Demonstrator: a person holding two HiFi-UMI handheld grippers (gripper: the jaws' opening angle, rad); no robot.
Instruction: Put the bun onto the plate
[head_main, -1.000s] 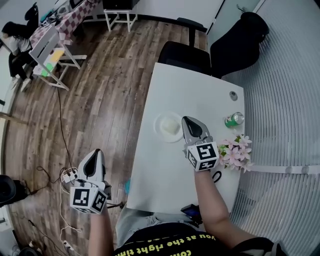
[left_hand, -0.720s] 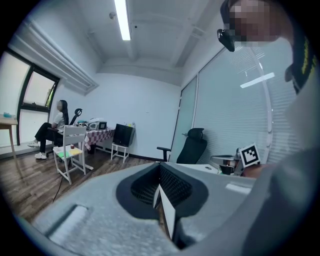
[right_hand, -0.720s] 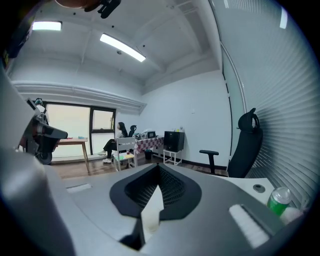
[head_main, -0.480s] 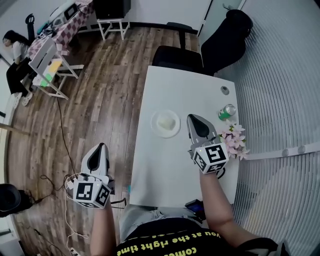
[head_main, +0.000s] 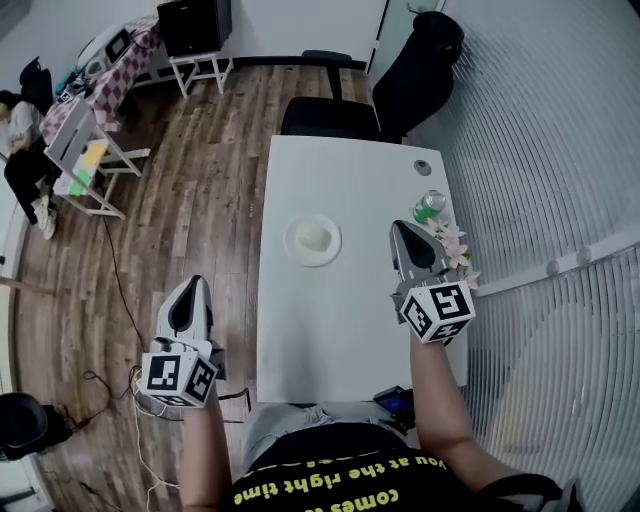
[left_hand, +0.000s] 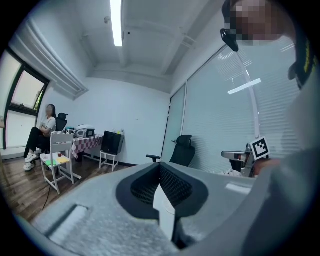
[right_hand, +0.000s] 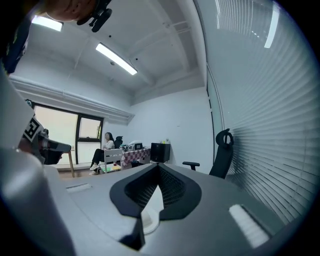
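- The bun (head_main: 313, 236) already sits on the plate (head_main: 293, 247), close to the plate's middle. So the job looks done, I think.
- The plate is near the middle of the white counter (head_main: 340, 180), a bit toward its 9 o'clock side.
- The right hand-held gripper (head_main: 402, 230) is at about 3 o'clock from the plate, apart from it. Its jaws are pressed together and nothing is in them.
- The left hand-held gripper (head_main: 192, 284) is at about 8 o'clock from the plate, off the counter and over the wood floor (head_main: 200, 200). Its jaws are pressed together too, with nothing between them.
- The step now is just to finish without bumping anything.
- The right one has the most to watch. A green can (head_main: 431, 201) lies at about 1 o'clock from it, and pink flowers (head_main: 452, 245) are just beside it at 3 o'clock. It is best to move it high and slow, back toward the body at 6 o'clock, not sideways.
- Do not reach over the plate. A knock could push the bun off.
- The left one is well clear of everything, so it can just rest where it is.
- Look once at the bun. If it leans on the rim, nudge it to the middle. From here it looks fine.
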